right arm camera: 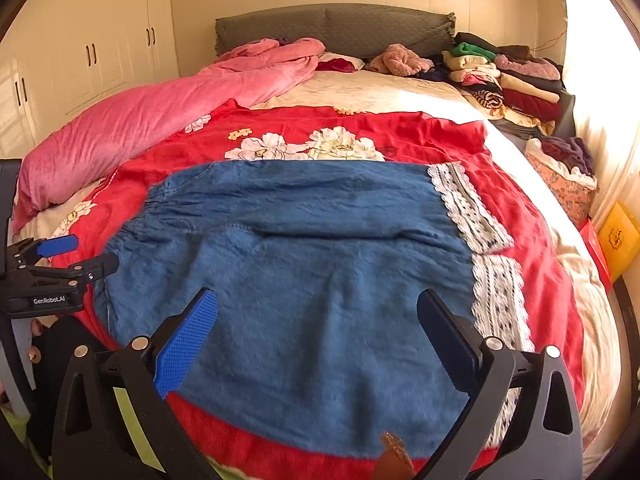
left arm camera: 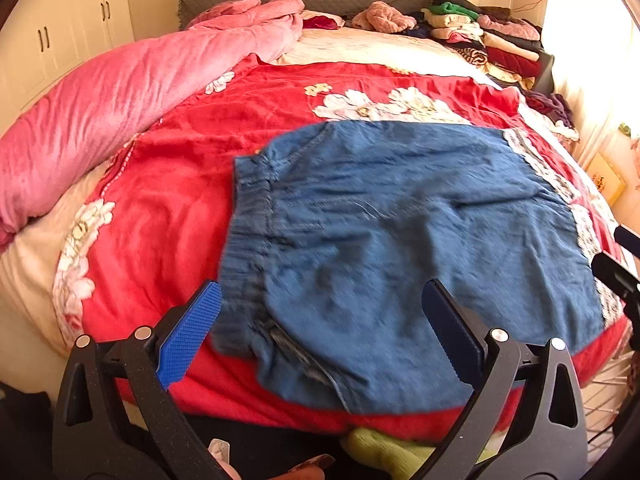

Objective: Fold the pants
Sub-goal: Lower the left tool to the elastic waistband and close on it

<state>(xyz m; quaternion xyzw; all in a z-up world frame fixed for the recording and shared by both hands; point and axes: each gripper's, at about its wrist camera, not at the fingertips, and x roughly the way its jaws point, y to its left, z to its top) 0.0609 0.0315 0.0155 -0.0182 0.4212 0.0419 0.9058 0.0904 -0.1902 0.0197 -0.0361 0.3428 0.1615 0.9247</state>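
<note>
Blue denim pants [left arm camera: 400,232] with white lace cuffs [right arm camera: 476,220] lie spread flat on the red floral blanket [left arm camera: 168,200], elastic waistband [left arm camera: 248,240] to the left, cuffs to the right. My left gripper [left arm camera: 320,320] hovers open over the waistband end near the bed's front edge, nothing between its fingers. My right gripper [right arm camera: 320,328] hangs open above the pants [right arm camera: 304,264] near the front hem, also holding nothing. The left gripper shows at the left edge of the right wrist view [right arm camera: 60,264]; part of the right gripper [left arm camera: 616,276] shows at the right edge of the left wrist view.
A rolled pink quilt [left arm camera: 132,92] lies along the bed's left side. Stacks of folded clothes [left arm camera: 488,36] fill the far right corner by the grey headboard [right arm camera: 332,28]. A floral basket of clothes [right arm camera: 564,176] and a yellow box [right arm camera: 618,240] stand to the right. White wardrobes [right arm camera: 92,60] line the left wall.
</note>
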